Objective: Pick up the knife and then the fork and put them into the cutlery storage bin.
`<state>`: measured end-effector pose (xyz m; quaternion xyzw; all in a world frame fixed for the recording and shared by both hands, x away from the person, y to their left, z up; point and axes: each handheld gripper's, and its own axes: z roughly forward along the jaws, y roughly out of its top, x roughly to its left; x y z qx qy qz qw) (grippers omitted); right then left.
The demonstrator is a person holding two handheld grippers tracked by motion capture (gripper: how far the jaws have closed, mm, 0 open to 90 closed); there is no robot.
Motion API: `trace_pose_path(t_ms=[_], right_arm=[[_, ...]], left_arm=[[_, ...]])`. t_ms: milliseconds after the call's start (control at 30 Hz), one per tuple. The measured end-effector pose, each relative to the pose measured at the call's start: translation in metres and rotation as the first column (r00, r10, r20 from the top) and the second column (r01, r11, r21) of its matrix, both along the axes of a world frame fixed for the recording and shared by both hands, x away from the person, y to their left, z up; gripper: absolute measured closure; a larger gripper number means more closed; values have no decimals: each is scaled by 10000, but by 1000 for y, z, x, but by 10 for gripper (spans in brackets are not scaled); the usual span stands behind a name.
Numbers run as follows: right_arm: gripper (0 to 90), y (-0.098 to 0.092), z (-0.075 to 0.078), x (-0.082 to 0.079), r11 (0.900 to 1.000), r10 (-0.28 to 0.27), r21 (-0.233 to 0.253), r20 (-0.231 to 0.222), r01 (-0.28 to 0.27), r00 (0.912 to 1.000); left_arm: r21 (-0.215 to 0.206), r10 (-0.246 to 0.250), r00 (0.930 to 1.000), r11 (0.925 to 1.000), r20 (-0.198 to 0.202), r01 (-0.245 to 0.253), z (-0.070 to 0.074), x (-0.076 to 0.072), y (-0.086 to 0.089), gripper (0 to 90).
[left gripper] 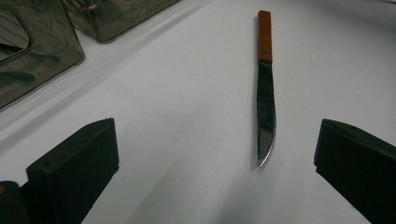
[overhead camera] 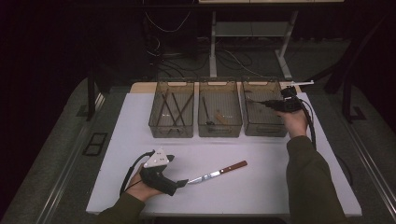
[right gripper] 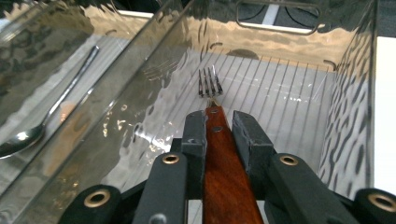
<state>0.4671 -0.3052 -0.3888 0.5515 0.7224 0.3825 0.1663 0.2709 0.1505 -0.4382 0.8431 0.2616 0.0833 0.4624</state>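
Note:
A knife (overhead camera: pixel 218 173) with a wooden handle lies on the white table (overhead camera: pixel 261 196), blade tip toward my left gripper (overhead camera: pixel 183 182). In the left gripper view the knife (left gripper: pixel 265 88) lies between the wide-apart jaws, tip nearest, untouched; that gripper (left gripper: pixel 217 156) is open. My right gripper (overhead camera: pixel 271 104) is held over the right-hand clear bin (overhead camera: pixel 264 128). In the right gripper view the gripper (right gripper: pixel 219 122) is shut on the wooden handle of a fork (right gripper: pixel 209 85), whose tines point down into the bin (right gripper: pixel 299 93).
Three clear bins stand in a row at the back: the left bin (overhead camera: pixel 171 128) holds several dark sticks, the middle bin (overhead camera: pixel 219 127) holds a spoon (right gripper: pixel 44 121) and another utensil. Table edges run close on the right and front.

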Motion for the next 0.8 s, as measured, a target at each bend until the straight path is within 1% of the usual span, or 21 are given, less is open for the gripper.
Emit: trace_pose_path(t_ms=[67, 167, 200, 233, 267, 300, 333, 367, 433, 500, 533, 633, 700, 733, 767, 800], right_arm=[[756, 0, -1, 1, 10000, -10, 26, -62, 10, 10000], [755, 0, -2, 1, 9999, 37, -113, -118, -38, 9999], [754, 0, -3, 1, 10000, 39, -65, -174, -41, 9998], [753, 0, -3, 2, 9998, 46, -177, -112, -47, 9999], [746, -1, -4, 2, 9998, 24, -212, -153, -28, 9999], [689, -1, -5, 2, 9997, 111, -232, -167, -115, 9998], [619, -1, -4, 1, 9994, 14, -358, -131, -19, 9999], [570, -2, -2, 0, 9985, -50, -547, 17, 51, 10000], [477, -5, 1, -3, 9994, 116, -313, 99, -113, 9999], [434, -9, 5, -8, 9994, 211, -264, 223, -205, 9995], [406, -11, 6, -11, 9995, 311, -119, 215, -309, 9993], [361, -16, 11, -22, 9971, 765, -74, 421, -762, 9962], [335, -19, 13, -31, 9940, 1044, 265, 574, -1060, 9929], [326, -20, 15, -35, 9929, 1126, 331, 593, -1147, 9919], [305, -20, 16, -40, 9916, 1245, 267, 703, -1266, 9897], [283, -19, 17, -45, 9902, 1375, 135, 825, -1390, 9871]], left_arm=[[-26, 15, 10000, 10000, -20, -15, 0, 0, 0, 0], [3, -20, 10000, 10000, -15, 20, -1, 0, 0, 0], [12, -33, 10000, 10000, -13, 33, -1, 0, 0, 0], [25, -33, 10000, 10000, -15, 34, -1, 0, 0, 0], [27, -35, 10000, 10000, -17, 35, -1, 0, 0, 0], [22, -35, 10000, 10000, -12, 35, -1, 0, 0, 0], [14, -37, 10000, 10000, -8, 37, 0, 0, 0, 0], [-3, -31, 10000, 10000, -7, 31, 0, 0, 0, 0], [-2, -28, 10000, 10000, -11, 28, 0, 0, 0, 0], [16, -61, 10000, 10000, -9, 61, 0, 0, 0, 0], [16, -62, 10000, 10000, -6, 62, 0, 0, 0, 0], [58, -57, 10000, 10000, -11, 58, -1, 0, -1, 0], [67, -46, 10000, 10000, -1, 46, -1, 0, -1, 0], [53, -31, 10000, 10000, 6, 31, -1, -1, -1, 0], [160, -91, 10000, 9998, 26, 91, 0, 0, -1, 0], [168, -71, 10000, 9998, 22, 71, 0, 0, -1, 0]])
